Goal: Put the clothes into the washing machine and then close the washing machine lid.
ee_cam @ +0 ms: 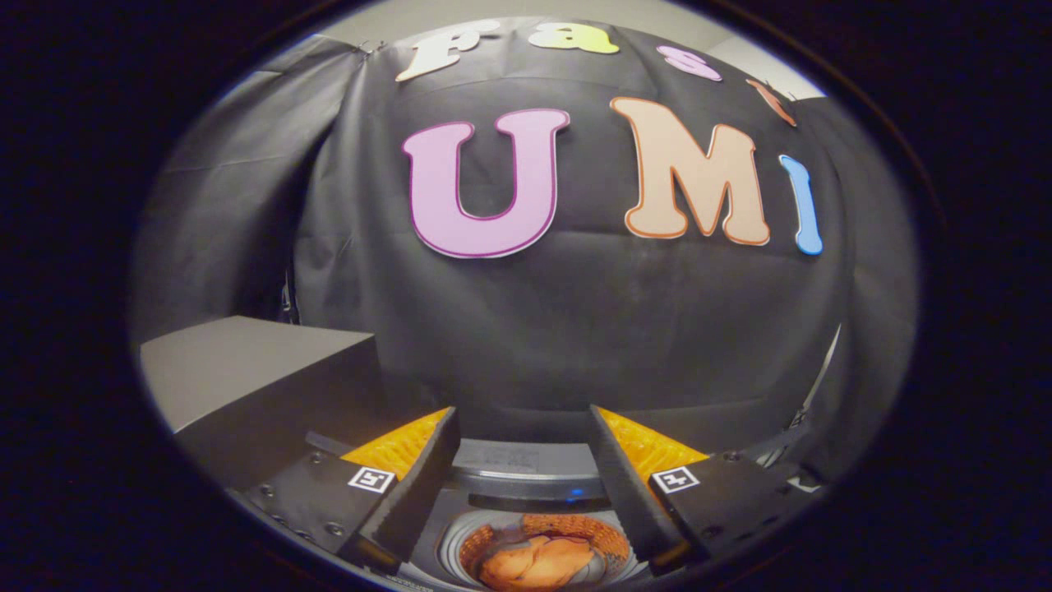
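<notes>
Currently:
Fingers: my gripper (524,448) spread, holding nothing.
Clothes: orange clothes (538,561) inside washing machine (518,460) drum, at 6 o'clock.
Advice: I judge lid-closing next; approach squarely.

The gripper (522,448) is held with its two fingers spread wide apart; nothing is between them and nothing is touched by them; each finger (415,485) has a dark ribbed inner pad and an orange outer face; a small square marker sits on each black finger base; both fingers point forward and slightly downward.
</notes>
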A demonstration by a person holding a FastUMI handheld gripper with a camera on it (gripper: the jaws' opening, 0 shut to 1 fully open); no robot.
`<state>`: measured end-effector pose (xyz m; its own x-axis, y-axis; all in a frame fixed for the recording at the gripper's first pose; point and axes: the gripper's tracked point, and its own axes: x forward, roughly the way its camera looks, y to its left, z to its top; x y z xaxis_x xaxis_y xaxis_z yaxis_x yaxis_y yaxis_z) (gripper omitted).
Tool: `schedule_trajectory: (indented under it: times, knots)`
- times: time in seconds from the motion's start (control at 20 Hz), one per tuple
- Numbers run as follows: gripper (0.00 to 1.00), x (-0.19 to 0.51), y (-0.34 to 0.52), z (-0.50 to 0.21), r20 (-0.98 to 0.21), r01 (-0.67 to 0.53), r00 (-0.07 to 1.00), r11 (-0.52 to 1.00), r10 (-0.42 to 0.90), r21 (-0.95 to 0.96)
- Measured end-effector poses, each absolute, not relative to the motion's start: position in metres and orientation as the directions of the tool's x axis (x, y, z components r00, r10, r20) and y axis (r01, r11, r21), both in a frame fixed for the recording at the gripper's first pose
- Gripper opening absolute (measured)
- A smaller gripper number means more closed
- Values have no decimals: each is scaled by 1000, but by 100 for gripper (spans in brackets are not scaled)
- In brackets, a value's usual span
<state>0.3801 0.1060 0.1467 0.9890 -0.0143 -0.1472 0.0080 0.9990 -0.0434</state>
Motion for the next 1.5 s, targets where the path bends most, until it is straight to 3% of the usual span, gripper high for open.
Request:
schedule_trajectory:
  times: [0.7,1.5]
  knots:
    - [98,319,94,177,-76,17,997,1000,-18,-14]
    - [97,175,-10,136,28,116,993,993,-116,-9]
